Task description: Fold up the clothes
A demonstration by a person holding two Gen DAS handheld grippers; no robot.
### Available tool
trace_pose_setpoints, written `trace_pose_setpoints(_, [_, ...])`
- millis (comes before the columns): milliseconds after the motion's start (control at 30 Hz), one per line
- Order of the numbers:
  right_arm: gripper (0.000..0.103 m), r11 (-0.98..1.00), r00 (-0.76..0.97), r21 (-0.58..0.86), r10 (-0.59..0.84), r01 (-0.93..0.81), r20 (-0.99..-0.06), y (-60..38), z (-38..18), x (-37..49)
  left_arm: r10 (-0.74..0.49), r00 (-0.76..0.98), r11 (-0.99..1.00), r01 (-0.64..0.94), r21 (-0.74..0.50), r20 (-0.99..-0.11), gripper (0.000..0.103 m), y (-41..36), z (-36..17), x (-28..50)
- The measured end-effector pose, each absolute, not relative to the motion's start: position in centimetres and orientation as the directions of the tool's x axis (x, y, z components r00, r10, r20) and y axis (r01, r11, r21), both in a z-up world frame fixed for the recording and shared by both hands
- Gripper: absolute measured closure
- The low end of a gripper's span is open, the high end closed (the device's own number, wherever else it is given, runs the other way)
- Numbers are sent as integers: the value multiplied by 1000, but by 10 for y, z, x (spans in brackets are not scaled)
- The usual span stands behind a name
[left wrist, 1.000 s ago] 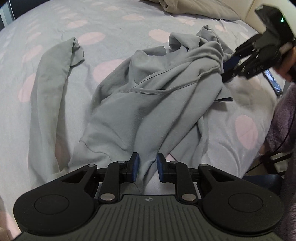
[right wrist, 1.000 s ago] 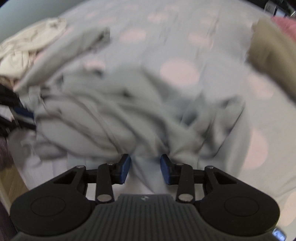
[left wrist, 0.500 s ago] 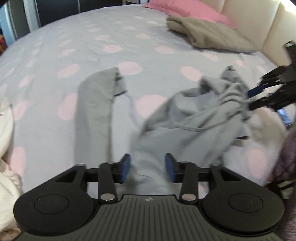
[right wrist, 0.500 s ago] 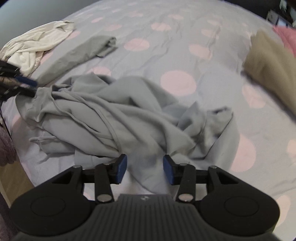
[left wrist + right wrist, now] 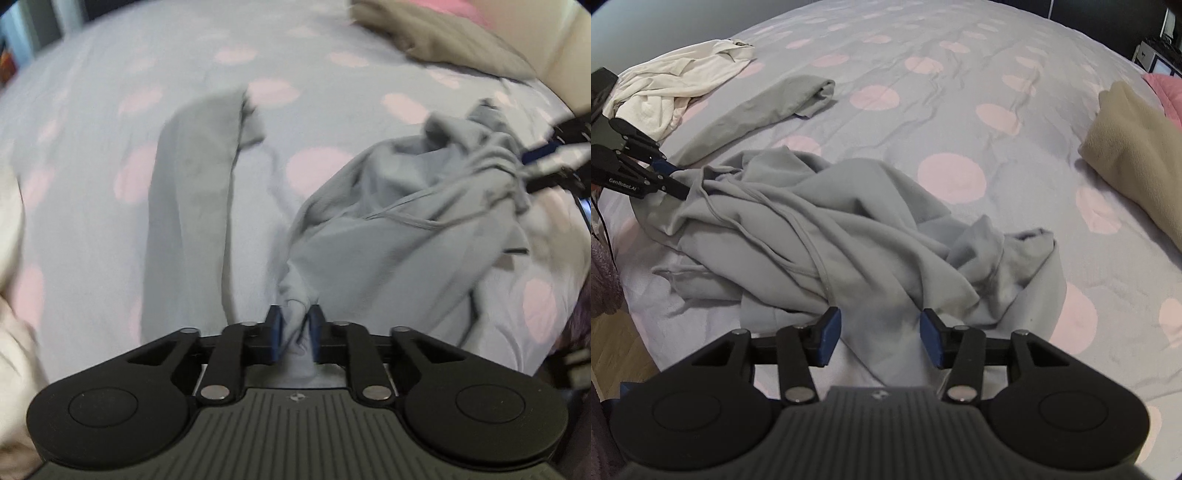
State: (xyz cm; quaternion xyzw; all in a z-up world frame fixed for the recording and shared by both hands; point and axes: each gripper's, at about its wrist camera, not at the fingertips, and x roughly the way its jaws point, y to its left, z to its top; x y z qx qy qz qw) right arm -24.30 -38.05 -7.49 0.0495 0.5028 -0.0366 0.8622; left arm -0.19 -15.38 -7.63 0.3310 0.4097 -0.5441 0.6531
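Bed: I see the dotted bed cover carrying everything; the grey garment lies crumpled near its front edge, one long sleeve stretched out flat apart from the bunched body.

Change: half a second ago my left claw stood with its jaws apart over the cloth; they have just been closing, and a fold of the garment's edge now sits bunched between them. The heap itself looks much as it did, not yet lifted or spread.

Meaning: I judge I am at the gather-and-spread stage, with one corner secured and the other not yet; no fold is made.

Left claw: nearly together, clamped on a pinch of grey fabric, the cloth rising in a small tuft above the blue pads.

Right claw: jaws about half apart, having just been opening; grey cloth lies between them, yet the pads do not press on it, so I count nothing as held there.

Other laundry: a white garment and a tan one lie well apart from the work.
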Motion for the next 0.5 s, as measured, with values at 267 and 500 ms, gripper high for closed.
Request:
trace_pose_setpoints(267, [52, 993, 507, 40, -22, 111, -862, -380, -68, -239, -581, -70, -33, 997, -63, -811, 91, -121, -25, -40])
trace_pose_setpoints(500, [51, 994, 522, 44, -12, 95, -853, -373, -60, -231, -425, -201, -243, 965, -103, -883, 91, -108, -48, -83])
